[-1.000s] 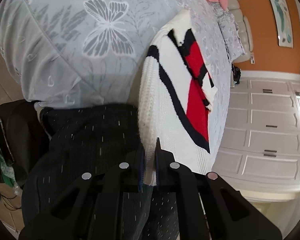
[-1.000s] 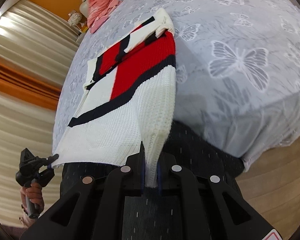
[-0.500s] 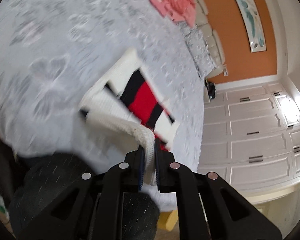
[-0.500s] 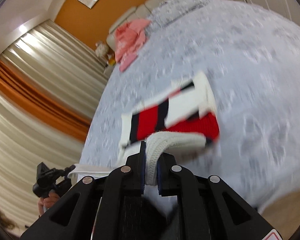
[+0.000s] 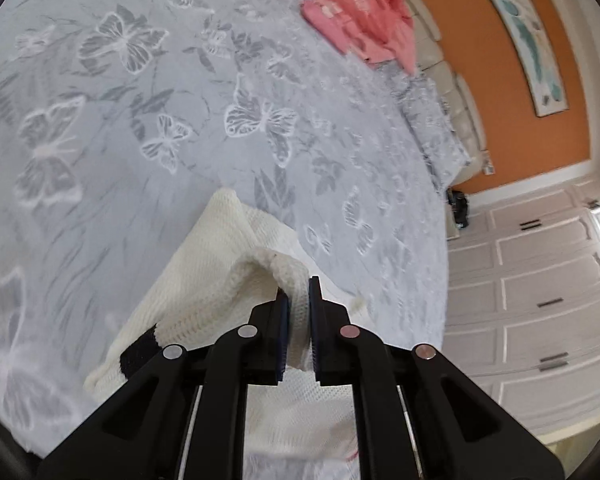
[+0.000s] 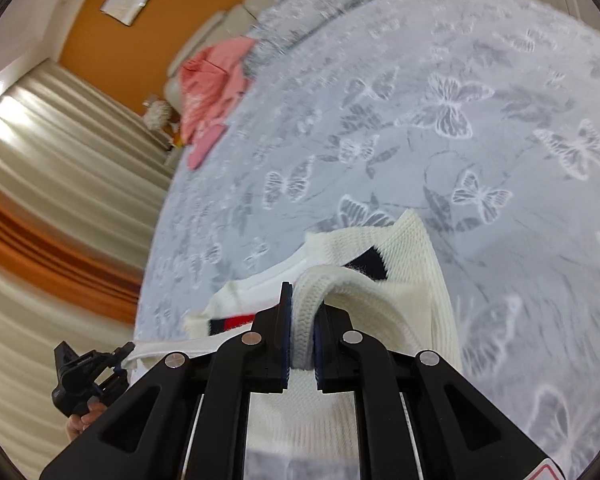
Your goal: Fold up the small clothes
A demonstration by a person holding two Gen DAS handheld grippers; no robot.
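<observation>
While your left tongs (image 5: 298,312) and right tongs (image 6: 302,320) each pinch an edge of the white knit sweater with black and red stripes (image 6: 404,280), it lies doubled over on the grey butterfly-print bedspread (image 5: 180,120).

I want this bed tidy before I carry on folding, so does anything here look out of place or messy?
One thing: a crumpled pink garment lies unfolded in a heap at the far end of the grey butterfly-print bedspread, by the headboard. The white knitted sweater is simply mid-fold, pinched by both claws.
</observation>
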